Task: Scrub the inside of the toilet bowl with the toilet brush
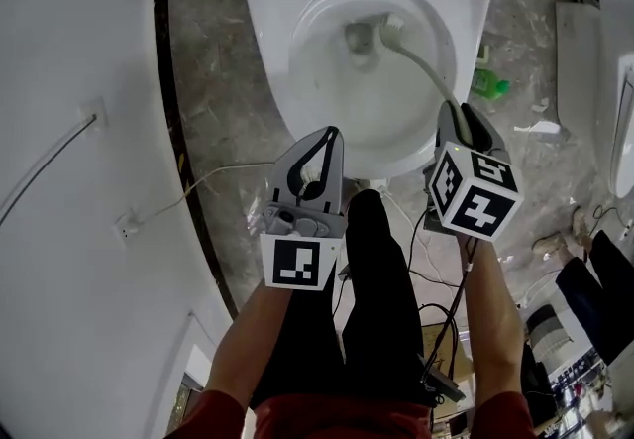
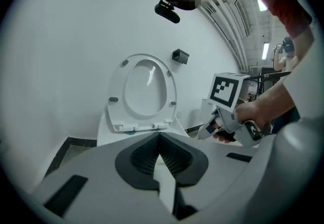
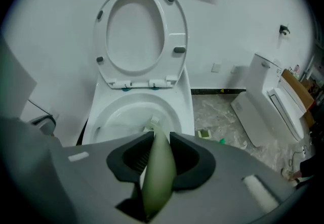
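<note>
Toilet brush (image 1: 421,63): head down inside the bowl beside the drain opening; pale handle slanting up and out over the front-right rim.
Toilet bowl (image 1: 327,70): white, open, seen from above.
Toilet seat (image 3: 174,26): raised upright against the white wall.
Right gripper (image 1: 462,122): jaws clenched on the upper end of the brush handle (image 3: 158,167); held above the bowl's front-right rim.
Left gripper (image 1: 319,155): jaws pressed together, nothing between them; held just in front of the bowl's front rim, beside the right gripper, apart from the brush.
Floor (image 1: 213,60): grey, marble-patterned.
Green bottle (image 1: 488,83): lying on the floor right of the bowl.
White cable (image 1: 218,174): trailing across the floor left of the bowl.
Second toilet (image 3: 268,101): farther right, well apart.
</note>
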Tool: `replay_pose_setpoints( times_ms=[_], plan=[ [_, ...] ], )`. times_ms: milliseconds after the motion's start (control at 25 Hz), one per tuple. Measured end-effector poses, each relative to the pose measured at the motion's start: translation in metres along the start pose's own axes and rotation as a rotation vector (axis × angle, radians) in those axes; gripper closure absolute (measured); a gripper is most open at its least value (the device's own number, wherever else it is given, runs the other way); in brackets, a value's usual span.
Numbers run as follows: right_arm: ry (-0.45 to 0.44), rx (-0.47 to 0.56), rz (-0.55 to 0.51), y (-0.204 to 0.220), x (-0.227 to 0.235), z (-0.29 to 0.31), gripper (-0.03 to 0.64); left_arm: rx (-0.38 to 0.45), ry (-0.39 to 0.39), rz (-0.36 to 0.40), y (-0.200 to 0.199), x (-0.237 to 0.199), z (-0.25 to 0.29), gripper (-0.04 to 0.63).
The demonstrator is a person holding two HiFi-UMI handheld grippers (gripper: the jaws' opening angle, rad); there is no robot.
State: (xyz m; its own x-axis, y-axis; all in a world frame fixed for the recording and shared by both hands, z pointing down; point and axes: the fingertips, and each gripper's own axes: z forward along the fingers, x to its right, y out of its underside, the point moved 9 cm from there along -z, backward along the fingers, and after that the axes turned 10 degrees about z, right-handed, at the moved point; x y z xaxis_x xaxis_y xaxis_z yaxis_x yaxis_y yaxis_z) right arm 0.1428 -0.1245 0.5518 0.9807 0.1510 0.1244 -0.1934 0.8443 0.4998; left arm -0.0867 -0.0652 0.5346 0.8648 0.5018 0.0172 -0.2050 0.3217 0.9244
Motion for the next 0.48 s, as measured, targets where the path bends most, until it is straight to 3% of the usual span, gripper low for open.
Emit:
replay_pose_setpoints(
  times_ms=[120, 280, 480],
  plan=[
    [-0.002, -0.033, 0.037, 0.011, -0.002, 0.032, 0.506, -0.007, -0.001, 0.003, 0.002, -0.001, -0.001, 0.589],
    [-0.002, -0.049, -0.042, 0.021, -0.011, 0.066, 0.506, -0.01, -0.004, 0.005, 0.003, 0.0, -0.002, 0.589],
    [-0.02, -0.036, -0.039, 0.008, -0.016, 0.049, 0.506, -0.018, 0.001, 0.012, 0.004, -0.001, -0.005, 0.59]
  ],
)
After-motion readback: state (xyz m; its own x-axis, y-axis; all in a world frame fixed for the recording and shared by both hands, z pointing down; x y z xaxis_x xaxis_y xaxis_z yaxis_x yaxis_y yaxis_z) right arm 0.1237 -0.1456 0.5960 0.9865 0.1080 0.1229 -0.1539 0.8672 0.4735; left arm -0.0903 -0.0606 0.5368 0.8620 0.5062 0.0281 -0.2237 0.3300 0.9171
